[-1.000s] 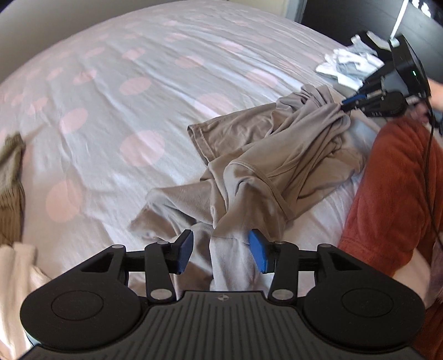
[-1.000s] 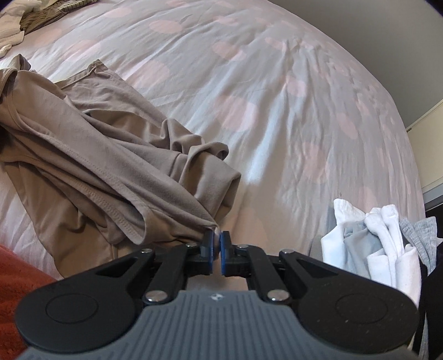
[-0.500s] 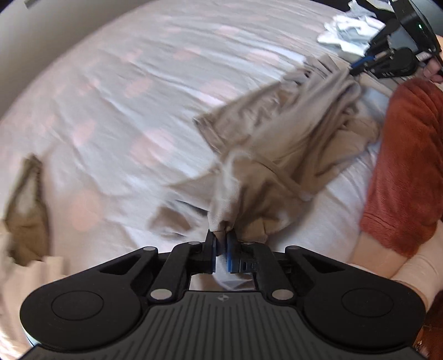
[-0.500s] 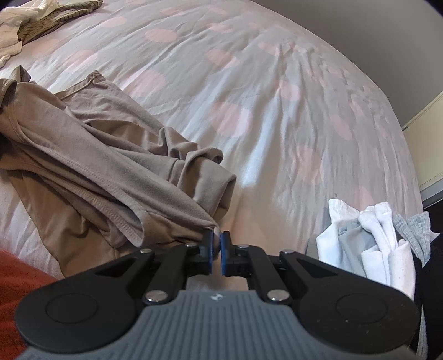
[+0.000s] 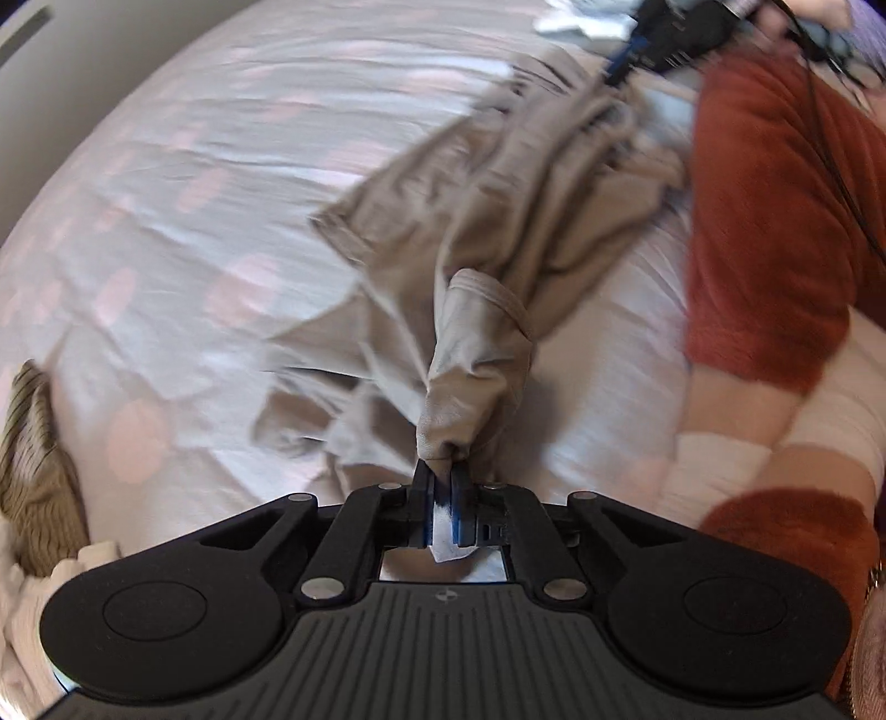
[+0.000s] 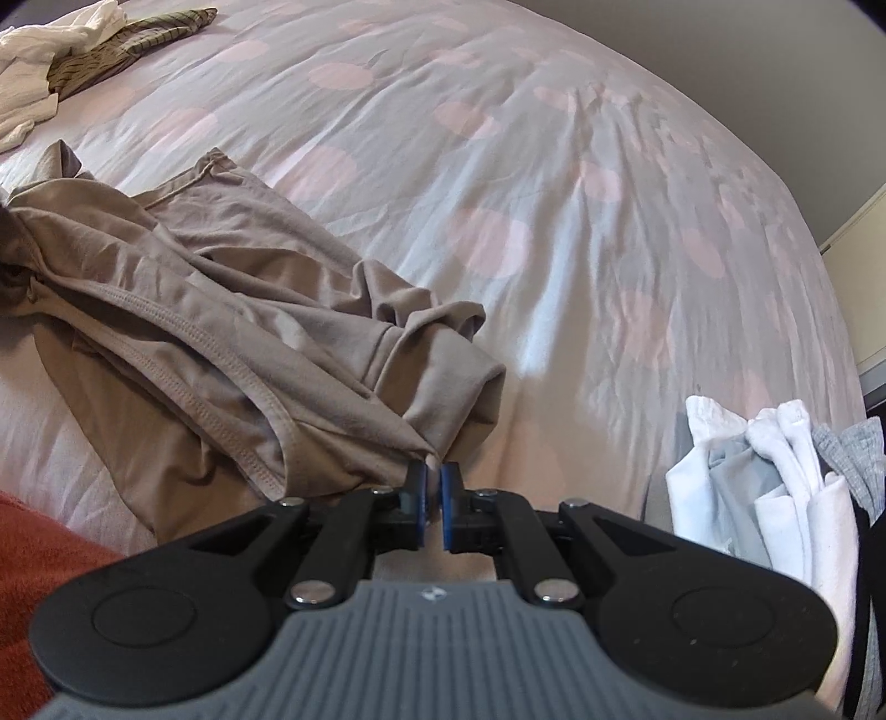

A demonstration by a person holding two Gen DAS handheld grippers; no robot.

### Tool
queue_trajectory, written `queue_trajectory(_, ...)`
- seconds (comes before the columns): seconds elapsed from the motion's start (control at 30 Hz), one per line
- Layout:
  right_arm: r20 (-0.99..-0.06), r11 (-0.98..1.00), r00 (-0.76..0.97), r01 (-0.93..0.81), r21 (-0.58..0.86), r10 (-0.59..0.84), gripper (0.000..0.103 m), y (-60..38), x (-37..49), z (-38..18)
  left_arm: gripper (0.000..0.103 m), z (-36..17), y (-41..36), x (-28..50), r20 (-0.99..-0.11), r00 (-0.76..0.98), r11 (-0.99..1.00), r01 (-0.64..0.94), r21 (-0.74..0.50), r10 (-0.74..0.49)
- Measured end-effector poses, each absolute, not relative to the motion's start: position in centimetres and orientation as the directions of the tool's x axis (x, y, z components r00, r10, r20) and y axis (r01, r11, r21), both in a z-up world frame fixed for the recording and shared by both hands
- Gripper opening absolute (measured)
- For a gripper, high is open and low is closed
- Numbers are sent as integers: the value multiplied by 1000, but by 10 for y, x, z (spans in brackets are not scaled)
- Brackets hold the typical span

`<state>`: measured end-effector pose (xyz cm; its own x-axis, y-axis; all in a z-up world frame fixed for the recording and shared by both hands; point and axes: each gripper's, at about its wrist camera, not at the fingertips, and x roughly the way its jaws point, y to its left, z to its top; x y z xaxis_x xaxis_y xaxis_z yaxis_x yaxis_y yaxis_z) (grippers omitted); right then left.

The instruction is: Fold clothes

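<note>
A crumpled beige garment (image 5: 498, 232) lies on the bed, with a stitched hem showing in the right wrist view (image 6: 221, 354). My left gripper (image 5: 442, 471) is shut on a bunched edge of the beige garment, and a bit of cloth pokes out behind the pads. That edge is lifted off the sheet and stretches away toward the other hand. My right gripper (image 6: 433, 477) is shut on another corner of the same garment, low over the sheet. The right gripper shows blurred at the top of the left wrist view (image 5: 664, 27).
The bed sheet (image 6: 554, 166) is pale grey with pink dots. A striped olive garment (image 5: 33, 471) and white cloth (image 6: 39, 61) lie at one side. A pile of white and grey clothes (image 6: 775, 487) sits near the right gripper. A person's rust-red sleeve (image 5: 775, 221) is close by.
My left gripper closed on the garment's edge and pulled it up and back, rolling as it went. The right gripper kept its grip and stayed put.
</note>
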<state>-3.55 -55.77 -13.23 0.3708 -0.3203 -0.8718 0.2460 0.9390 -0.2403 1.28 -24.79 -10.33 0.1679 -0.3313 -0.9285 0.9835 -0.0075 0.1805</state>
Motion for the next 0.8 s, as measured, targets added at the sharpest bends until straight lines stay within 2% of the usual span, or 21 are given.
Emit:
queue_trajectory(0.13, -869, 936, 370, 251, -246, -328, 6, -556, -35, -134, 26, -97, -247, 11, -926, 123, -14, 990, 137, -357)
queue_trajectory(0.3, -866, 936, 371, 239, -260, -335, 7, -553, -35, -136, 42, -81, -241, 14, -904, 56, 11, 998, 57, -425)
queue_trajectory(0.4, -866, 935, 371, 244, -258, -336, 7, -553, -35, -136, 42, -80, -245, 14, -901, 70, 26, 998, 65, -428)
queue_trajectory(0.5, -863, 934, 373, 241, -264, -340, 7, -552, -35, -136, 37, -89, -251, 12, -913, 52, 10, 999, 52, -405)
queue_trajectory(0.7, -862, 934, 376, 239, -265, -341, 7, -553, -35, -136, 35, -100, -258, -14, -922, 55, -132, 985, 114, -383)
queue_trajectory(0.8, -863, 935, 374, 237, -265, -340, 7, -553, -34, -136, 28, -106, -262, -17, -934, 76, -150, 979, 135, -349)
